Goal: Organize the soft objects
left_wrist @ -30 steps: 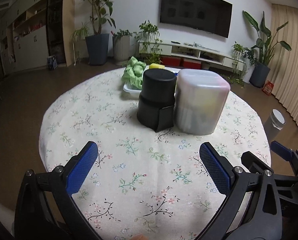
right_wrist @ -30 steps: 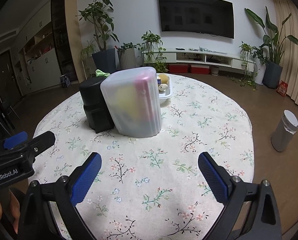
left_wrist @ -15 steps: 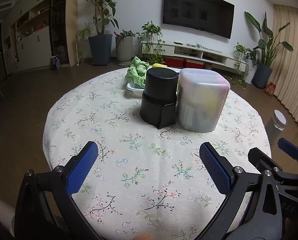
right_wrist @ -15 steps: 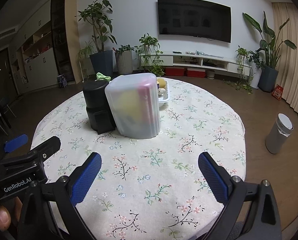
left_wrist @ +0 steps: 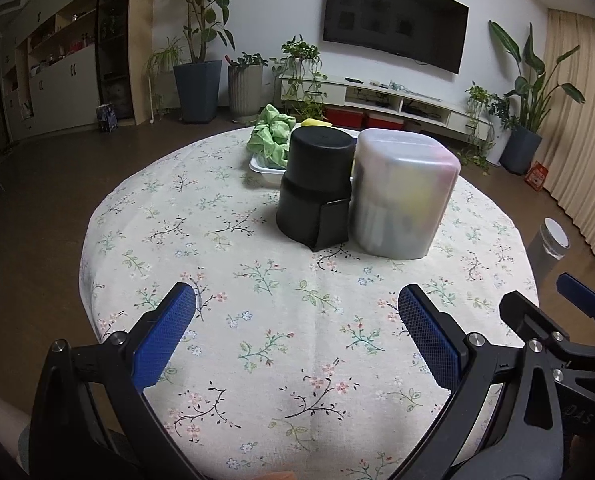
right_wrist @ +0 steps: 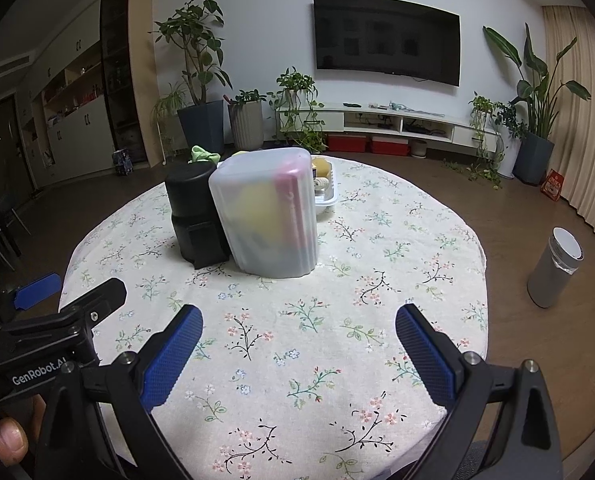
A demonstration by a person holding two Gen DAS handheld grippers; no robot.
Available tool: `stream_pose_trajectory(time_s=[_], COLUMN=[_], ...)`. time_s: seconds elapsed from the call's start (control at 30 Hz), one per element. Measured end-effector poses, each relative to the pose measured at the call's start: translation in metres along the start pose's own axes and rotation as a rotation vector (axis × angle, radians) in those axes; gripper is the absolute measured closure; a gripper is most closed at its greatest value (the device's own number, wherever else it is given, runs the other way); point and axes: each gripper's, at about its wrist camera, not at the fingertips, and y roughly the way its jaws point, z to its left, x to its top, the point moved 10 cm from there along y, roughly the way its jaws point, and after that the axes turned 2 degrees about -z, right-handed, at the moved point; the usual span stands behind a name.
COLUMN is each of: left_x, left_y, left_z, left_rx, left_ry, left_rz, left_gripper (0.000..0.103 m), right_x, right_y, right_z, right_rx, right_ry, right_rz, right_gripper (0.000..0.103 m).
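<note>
Round table with floral cloth, flowers in pink, blue, green sprigs. Ahead of both sets of fingers, near table centre: one black cylindrical container and one frosted translucent bin, upside-down look, touching side by side. Black one sits ahead and between the left gripper's fingers; the bin is ahead, toward its right finger. From the right wrist view the bin is ahead toward the left finger, the black container further left. Yellow and pink soft shapes show blurred through the bin wall; cannot tell what they are.

Behind both containers, one white tray holding a crumpled green cloth and something yellow; in the right wrist view a yellow item and a pale round item sit in the tray, unclear.

Left gripper: blue-padded fingers wide apart, nothing between them, over the near table edge. Right gripper: fingers wide apart too, empty, over the near cloth. Each gripper shows at the edge of the other's view.

Writing: "GenRobot.AI" in white on the left gripper body in the right wrist view. Thumb tip at the lower left corner there.

One grey cylinder bin on the floor, well right of the right finger. One wall TV, several potted plants along the wall.
</note>
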Motion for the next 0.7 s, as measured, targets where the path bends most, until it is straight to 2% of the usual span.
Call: stream_pose_trajectory(time_s=[0.17, 0.7], left_x=[0.0006, 0.0012], left_y=[0.0005, 0.0022], left_z=[-0.0010, -0.0001], left_rx=[-0.021, 0.001], left_ry=[-0.008, 0.003], left_rz=[0.001, 0.000], left_gripper=[0.000, 0.000], right_x=[-0.0004, -0.0001], right_y=[0.0003, 0.0012], right_z=[0.0000, -0.0009], right_rx=[0.000, 0.000], right_ry=[0.000, -0.001], right_rz=[0.002, 0.002], right_gripper=[0.003, 0.003])
